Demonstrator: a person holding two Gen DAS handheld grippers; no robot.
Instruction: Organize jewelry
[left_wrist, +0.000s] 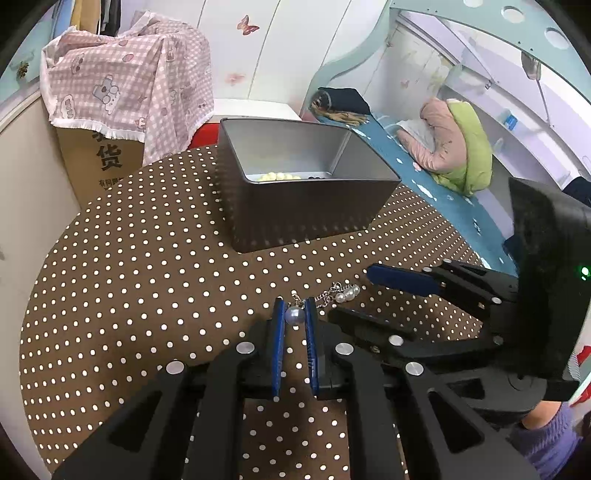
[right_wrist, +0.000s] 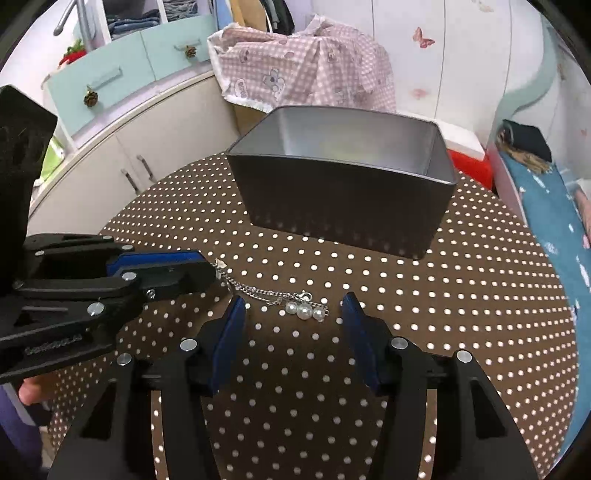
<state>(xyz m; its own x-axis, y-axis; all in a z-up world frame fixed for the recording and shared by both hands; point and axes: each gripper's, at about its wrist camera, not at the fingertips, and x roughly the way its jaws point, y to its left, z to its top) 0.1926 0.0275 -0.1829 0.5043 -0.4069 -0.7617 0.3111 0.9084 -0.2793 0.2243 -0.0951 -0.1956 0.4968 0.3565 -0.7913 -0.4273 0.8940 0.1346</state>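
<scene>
Pearls (right_wrist: 304, 311) on a thin silver chain (right_wrist: 258, 291) lay on the dotted tablecloth (right_wrist: 443, 314), in front of the grey metal box (right_wrist: 343, 206). At the chain's other end sat one bluish bead (left_wrist: 294, 315), and the left gripper (left_wrist: 294, 317) was clamped on it, pads pressed to either side. The right gripper (right_wrist: 293, 314) stood with its jaws wide apart, the three pearls between them and touching neither.

To do this step well, I judged the right jaws should close low on the pearl cluster so both ends rise together; lifting one end alone would probably drag the chain and let it swing against the box wall.

Only the left wrist view showed the pinched bead and the cream beads (left_wrist: 279, 176) already in the box; the right wrist view showed none of the box's floor, but gave the clearest look at the pearls and clasp.
</scene>
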